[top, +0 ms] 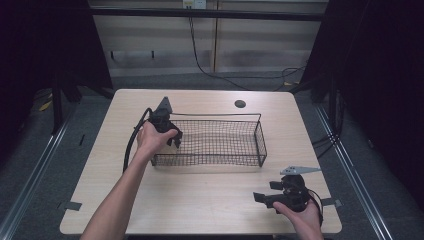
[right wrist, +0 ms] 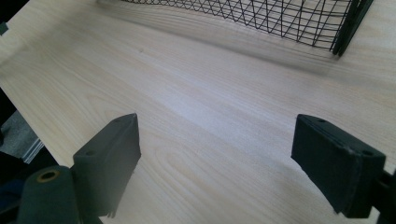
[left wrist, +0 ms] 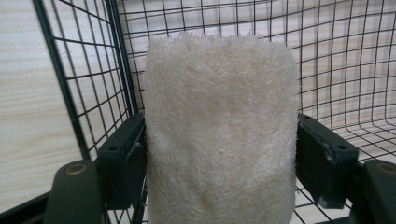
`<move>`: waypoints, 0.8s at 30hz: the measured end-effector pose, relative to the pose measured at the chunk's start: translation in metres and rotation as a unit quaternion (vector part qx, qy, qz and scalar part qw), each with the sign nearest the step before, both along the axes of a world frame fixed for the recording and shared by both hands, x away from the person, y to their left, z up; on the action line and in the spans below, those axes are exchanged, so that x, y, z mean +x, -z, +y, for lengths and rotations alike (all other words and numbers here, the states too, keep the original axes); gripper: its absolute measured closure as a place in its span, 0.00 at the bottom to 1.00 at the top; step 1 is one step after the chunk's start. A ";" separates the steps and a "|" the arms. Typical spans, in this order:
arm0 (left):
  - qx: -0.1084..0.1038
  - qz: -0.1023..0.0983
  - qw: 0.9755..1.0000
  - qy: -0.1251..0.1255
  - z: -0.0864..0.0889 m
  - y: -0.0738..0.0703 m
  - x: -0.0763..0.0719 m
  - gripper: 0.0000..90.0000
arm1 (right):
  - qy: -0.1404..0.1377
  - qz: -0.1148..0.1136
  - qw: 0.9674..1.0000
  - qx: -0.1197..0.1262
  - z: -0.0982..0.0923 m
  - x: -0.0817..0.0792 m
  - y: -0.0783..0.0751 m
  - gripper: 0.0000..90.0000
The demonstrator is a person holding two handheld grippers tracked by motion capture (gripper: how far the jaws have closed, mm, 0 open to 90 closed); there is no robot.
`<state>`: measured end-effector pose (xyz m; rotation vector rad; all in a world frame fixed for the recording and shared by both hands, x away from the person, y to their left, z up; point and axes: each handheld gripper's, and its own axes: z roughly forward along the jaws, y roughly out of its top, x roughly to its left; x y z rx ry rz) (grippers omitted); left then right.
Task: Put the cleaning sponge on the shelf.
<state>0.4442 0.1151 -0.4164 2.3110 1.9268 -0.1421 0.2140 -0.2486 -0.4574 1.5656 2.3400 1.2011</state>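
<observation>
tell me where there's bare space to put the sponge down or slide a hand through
Most of the wire basket floor is bare, from its middle to its right end. The table strip between the basket's near wall and the front edge is free too, left of the right gripper. It is crowded at the basket's left end, where the left gripper holds the loofah sponge.

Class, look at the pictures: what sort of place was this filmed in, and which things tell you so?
Probably a lab or studio set up for recording: one bare wooden table flanked by black curtains, cables on the floor, and a person working hand-held grippers at a wire basket.
</observation>
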 end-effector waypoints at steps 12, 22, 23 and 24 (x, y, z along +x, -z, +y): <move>0.010 -0.002 1.000 -0.008 -0.001 0.008 0.000 0.29 | -0.001 0.001 1.000 -0.002 0.000 0.000 0.000 0.17; 0.000 0.008 1.000 0.002 0.000 0.013 0.000 0.29 | 0.001 0.001 1.000 0.002 0.000 0.000 0.000 0.17; 0.000 0.008 1.000 0.000 0.000 0.014 0.000 0.29 | 0.001 0.001 1.000 0.002 0.000 0.000 0.000 0.17; -0.003 0.011 1.000 0.003 0.000 0.014 0.001 0.29 | 0.001 0.000 1.000 0.002 0.000 0.000 0.000 0.17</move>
